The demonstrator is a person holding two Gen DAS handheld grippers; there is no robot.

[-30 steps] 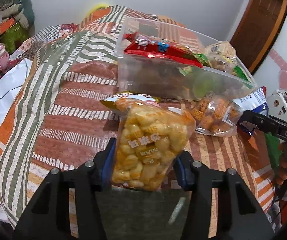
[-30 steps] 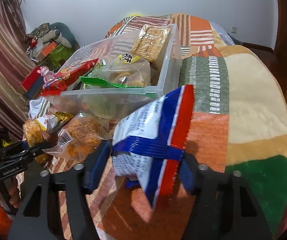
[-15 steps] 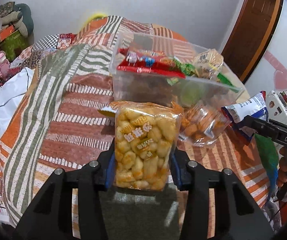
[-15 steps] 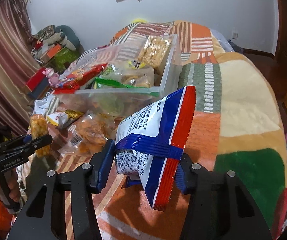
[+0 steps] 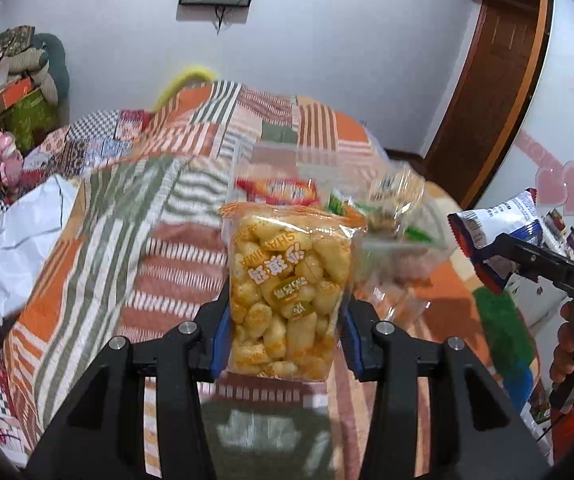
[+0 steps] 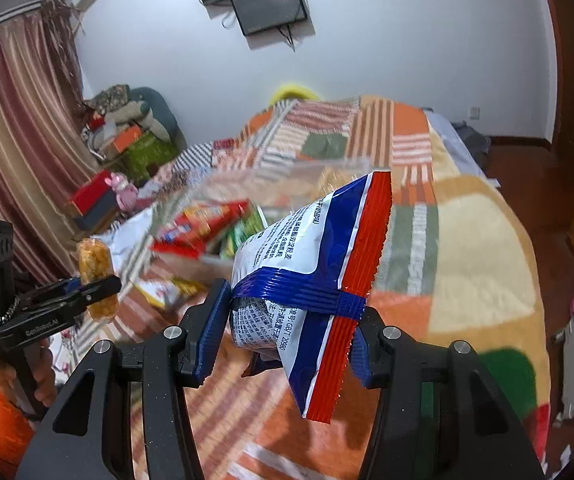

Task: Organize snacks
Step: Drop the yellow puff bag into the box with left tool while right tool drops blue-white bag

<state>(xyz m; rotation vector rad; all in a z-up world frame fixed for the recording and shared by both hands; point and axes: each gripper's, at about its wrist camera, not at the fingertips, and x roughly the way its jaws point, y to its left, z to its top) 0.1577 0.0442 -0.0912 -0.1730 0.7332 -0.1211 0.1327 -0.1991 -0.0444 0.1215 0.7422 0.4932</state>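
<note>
Gripping a puffed-corn bag (image 5: 285,296), left gripper (image 5: 283,330) holds it upright — right gripper (image 6: 289,322) clamps a blue-white-red packet (image 6: 315,268); clear bin (image 5: 399,246) at twelve o'clock.

L gripper (image 5: 283,332) clamps corn-puff bag (image 5: 287,292) | clear bin (image 5: 403,246) behind

Both grippers rose off the bed, lifting the puff bag (image 5: 287,296) and blue-red packet (image 6: 311,276) above the clear bin (image 5: 407,248)
</note>
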